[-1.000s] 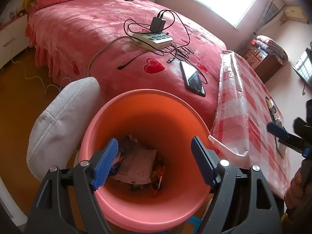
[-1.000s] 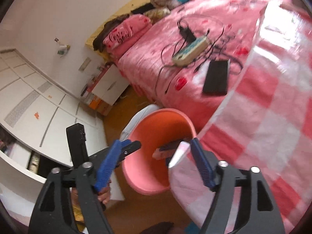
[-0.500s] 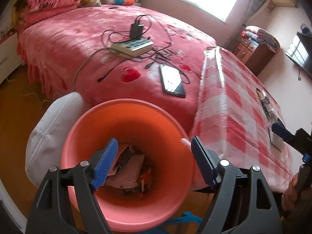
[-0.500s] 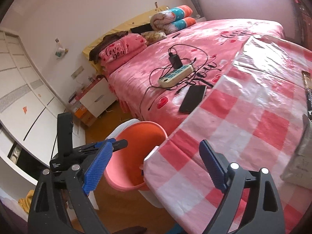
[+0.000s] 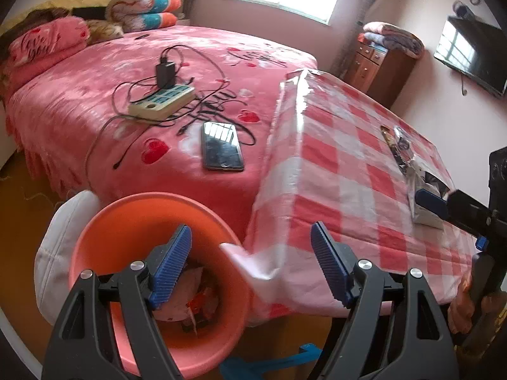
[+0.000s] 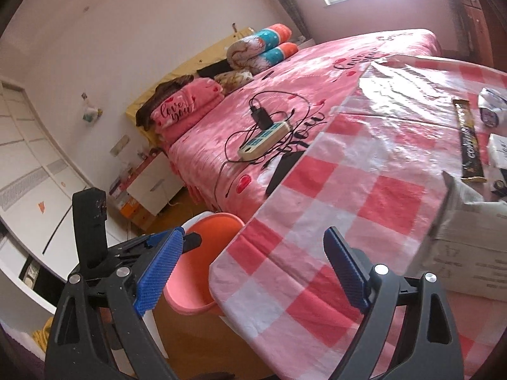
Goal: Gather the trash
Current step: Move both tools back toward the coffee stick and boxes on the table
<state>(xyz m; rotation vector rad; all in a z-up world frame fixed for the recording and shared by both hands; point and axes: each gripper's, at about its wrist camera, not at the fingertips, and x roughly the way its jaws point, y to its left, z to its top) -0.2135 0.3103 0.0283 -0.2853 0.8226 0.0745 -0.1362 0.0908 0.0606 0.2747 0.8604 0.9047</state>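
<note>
Your left gripper (image 5: 253, 266) is spread wide with nothing in it, over the near rim of the bin (image 5: 139, 209). The bin stands on the floor at the table's (image 5: 332, 158) near-left corner, beside the bed (image 5: 95, 95), with paper scraps (image 5: 190, 300) inside. Your right gripper (image 6: 253, 269) is also wide and empty, over the tabletop's near edge. Trash on the table: carton (image 6: 469, 247) at the right edge, dark wrapper (image 6: 469, 142) behind it.

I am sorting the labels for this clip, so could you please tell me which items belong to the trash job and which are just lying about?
Job:
orange bin
dark wrapper
torn silver bag
crumpled packet

Lying about:
phone
power strip
charger
folded blankets
</note>
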